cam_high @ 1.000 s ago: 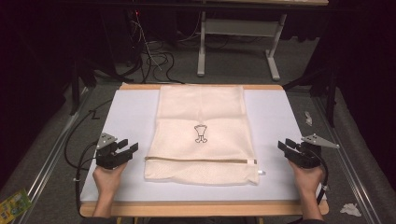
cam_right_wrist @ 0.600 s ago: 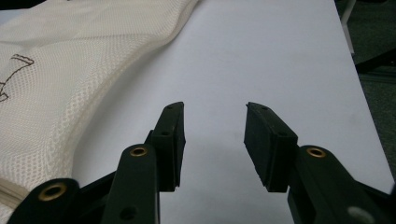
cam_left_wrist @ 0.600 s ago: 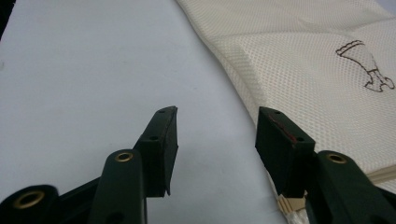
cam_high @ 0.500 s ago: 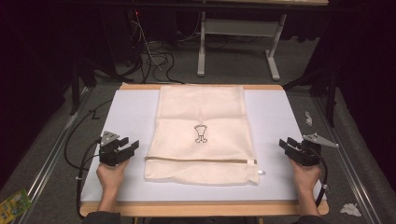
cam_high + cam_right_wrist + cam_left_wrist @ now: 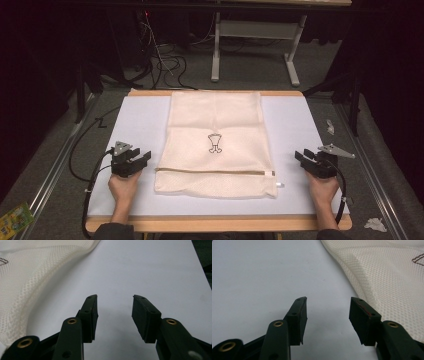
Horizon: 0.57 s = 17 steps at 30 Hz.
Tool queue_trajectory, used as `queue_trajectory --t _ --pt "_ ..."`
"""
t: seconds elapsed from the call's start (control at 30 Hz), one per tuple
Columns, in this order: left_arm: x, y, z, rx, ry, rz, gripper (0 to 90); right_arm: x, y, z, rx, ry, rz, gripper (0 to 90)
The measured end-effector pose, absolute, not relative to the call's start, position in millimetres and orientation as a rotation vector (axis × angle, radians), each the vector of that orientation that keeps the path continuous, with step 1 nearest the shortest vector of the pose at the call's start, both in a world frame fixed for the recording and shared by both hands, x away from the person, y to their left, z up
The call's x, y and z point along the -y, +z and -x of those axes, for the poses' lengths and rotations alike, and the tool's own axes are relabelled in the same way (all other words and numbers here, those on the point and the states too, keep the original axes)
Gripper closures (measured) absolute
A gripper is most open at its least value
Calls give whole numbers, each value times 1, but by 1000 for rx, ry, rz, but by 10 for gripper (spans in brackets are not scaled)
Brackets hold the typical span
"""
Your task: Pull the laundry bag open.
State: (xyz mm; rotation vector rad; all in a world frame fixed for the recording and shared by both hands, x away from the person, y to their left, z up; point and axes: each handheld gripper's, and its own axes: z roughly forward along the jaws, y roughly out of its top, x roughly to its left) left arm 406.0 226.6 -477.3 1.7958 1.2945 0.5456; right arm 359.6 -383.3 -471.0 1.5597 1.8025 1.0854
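Mesh laundry bag (image 5: pixel 216 142) lies flat mid-table, zipper edge nearest the person. Left gripper (image 5: pixel 142 159) just left of the bag, right gripper (image 5: pixel 300 156) well right of it — both spread, empty; right jaws have just been opening. Risk: pinching one mesh layer only — bag drags, bunches.

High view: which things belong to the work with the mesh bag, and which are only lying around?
Part of the work:
- mesh bag, flat on the white mat
- left gripper, open, beside the bag
- right gripper, jaws just opening, nothing between them

Lying about:
- green packet on the floor
- crumpled paper
- cables behind the table
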Motion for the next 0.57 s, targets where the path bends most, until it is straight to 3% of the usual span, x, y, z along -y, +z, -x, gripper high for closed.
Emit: queue_trajectory --t 0.57 --pt "-224 -484 -404 -1292 578 -1792 426 385 -476 -355 -1769 1102 -1548 434"
